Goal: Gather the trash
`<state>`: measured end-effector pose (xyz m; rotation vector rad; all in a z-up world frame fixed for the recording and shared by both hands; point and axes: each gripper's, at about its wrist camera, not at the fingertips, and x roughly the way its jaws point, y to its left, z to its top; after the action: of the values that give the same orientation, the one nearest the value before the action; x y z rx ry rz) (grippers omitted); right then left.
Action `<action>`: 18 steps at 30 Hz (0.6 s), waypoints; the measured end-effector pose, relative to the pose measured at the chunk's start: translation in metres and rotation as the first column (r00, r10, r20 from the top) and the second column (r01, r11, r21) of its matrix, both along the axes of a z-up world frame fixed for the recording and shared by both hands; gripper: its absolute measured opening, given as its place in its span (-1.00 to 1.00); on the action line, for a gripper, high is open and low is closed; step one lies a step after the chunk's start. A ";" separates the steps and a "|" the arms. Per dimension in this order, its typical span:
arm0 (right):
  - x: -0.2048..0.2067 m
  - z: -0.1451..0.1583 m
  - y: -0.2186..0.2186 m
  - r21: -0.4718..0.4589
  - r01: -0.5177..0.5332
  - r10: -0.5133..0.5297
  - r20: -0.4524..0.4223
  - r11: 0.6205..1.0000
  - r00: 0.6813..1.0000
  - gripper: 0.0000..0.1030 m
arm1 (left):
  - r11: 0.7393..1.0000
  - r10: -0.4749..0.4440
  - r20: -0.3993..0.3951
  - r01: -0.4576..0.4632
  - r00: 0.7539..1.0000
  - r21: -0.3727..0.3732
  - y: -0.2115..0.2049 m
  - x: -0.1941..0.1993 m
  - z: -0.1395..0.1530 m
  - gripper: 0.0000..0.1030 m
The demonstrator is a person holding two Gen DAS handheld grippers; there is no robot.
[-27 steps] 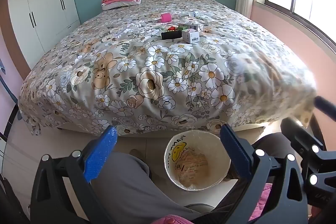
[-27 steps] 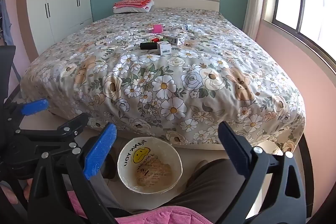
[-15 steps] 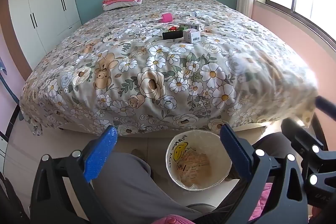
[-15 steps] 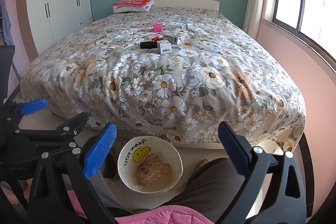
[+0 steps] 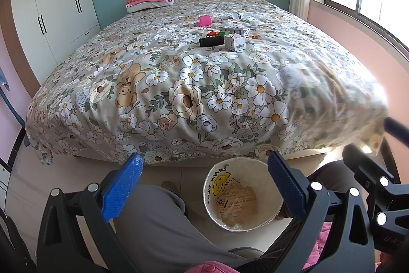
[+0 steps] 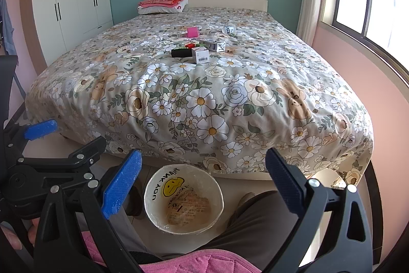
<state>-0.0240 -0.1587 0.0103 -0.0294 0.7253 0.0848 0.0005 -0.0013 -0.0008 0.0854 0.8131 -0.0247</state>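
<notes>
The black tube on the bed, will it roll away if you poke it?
Probably. The black tube looks round and lies on its side, so a nudge could roll it. The soft, rumpled bedspread and the small white box right beside it might stop it quickly.

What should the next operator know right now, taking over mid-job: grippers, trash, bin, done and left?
Left gripper: open, empty. Right gripper: open, empty.
Bin stands on the floor at the bed's foot, between the person's legs; only its liner shows inside.
Trash lies mid-bed: black tube, white barcode box, long box, small red piece, pink item, white bottle.
Done: nothing collected.
Left: all items, starting probably with the nearest box.
</notes>
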 end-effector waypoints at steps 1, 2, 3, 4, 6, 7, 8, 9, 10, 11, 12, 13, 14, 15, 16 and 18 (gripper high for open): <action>0.000 0.000 0.000 0.000 0.000 0.000 0.000 1.000 1.000 0.85 | 1.000 0.000 0.000 0.000 1.000 0.000 0.000 0.000 0.000 0.93; 0.000 0.000 0.000 0.001 -0.001 0.001 0.000 1.000 1.000 0.85 | 1.000 0.000 0.000 0.000 1.000 -0.001 0.000 0.000 0.000 0.93; 0.000 0.000 -0.001 0.002 -0.001 0.001 -0.002 1.000 1.000 0.85 | 1.000 0.000 -0.001 0.000 1.000 0.001 0.000 0.000 0.000 0.93; -0.001 -0.003 0.002 0.002 -0.001 0.001 -0.002 1.000 1.000 0.85 | 1.000 0.000 -0.002 0.000 1.000 0.000 0.000 0.000 0.000 0.93; -0.001 -0.003 0.002 0.002 -0.001 0.001 -0.002 1.000 1.000 0.85 | 1.000 -0.001 -0.003 0.001 1.000 -0.001 0.004 -0.001 -0.003 0.93; -0.001 -0.003 0.001 0.002 -0.001 0.001 -0.002 1.000 1.000 0.85 | 1.000 0.000 -0.002 0.000 1.000 0.000 0.003 -0.001 -0.003 0.93; -0.001 -0.002 0.001 0.002 -0.001 0.001 -0.002 1.000 1.000 0.85 | 1.000 -0.001 -0.002 0.001 1.000 0.000 0.003 -0.001 -0.003 0.93; -0.001 -0.003 0.001 0.002 -0.001 0.001 -0.002 1.000 1.000 0.85 | 1.000 -0.001 -0.002 0.001 1.000 0.000 0.003 -0.001 -0.003 0.93; 0.000 -0.002 0.001 0.003 -0.001 0.001 -0.003 1.000 1.000 0.85 | 1.000 0.000 -0.002 0.000 1.000 0.000 0.003 -0.001 -0.003 0.93; 0.000 -0.002 0.001 0.003 -0.001 0.001 -0.003 1.000 1.000 0.85 | 1.000 -0.001 -0.003 0.001 1.000 0.000 0.003 -0.001 -0.003 0.93; 0.000 -0.002 0.001 0.003 -0.001 0.001 -0.004 1.000 1.000 0.85 | 1.000 -0.001 -0.004 0.001 1.000 0.000 0.003 -0.001 -0.003 0.93; 0.000 -0.001 0.000 0.003 -0.001 0.001 -0.004 1.000 1.000 0.85 | 1.000 -0.001 -0.004 0.001 1.000 -0.001 0.003 -0.001 -0.003 0.93; 0.001 0.000 -0.001 0.002 -0.001 0.001 -0.004 1.000 1.000 0.85 | 1.000 -0.002 -0.004 0.002 1.000 -0.003 0.008 -0.001 -0.007 0.93; 0.000 -0.001 0.000 0.000 0.000 0.000 -0.003 1.000 1.000 0.85 | 1.000 -0.003 -0.006 0.003 1.000 -0.005 0.010 -0.002 -0.008 0.93; 0.000 -0.002 -0.001 0.000 0.000 0.000 -0.004 1.000 1.000 0.85 | 1.000 -0.003 -0.007 0.003 1.000 -0.006 0.010 -0.003 -0.007 0.93; -0.001 -0.004 0.001 -0.001 0.000 0.000 -0.004 1.000 1.000 0.85 | 1.000 -0.002 -0.005 0.002 1.000 -0.004 0.010 -0.004 -0.007 0.93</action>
<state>-0.0250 -0.1577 0.0066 -0.0302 0.7293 0.0849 -0.0031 0.0086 -0.0082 0.0824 0.8179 -0.0289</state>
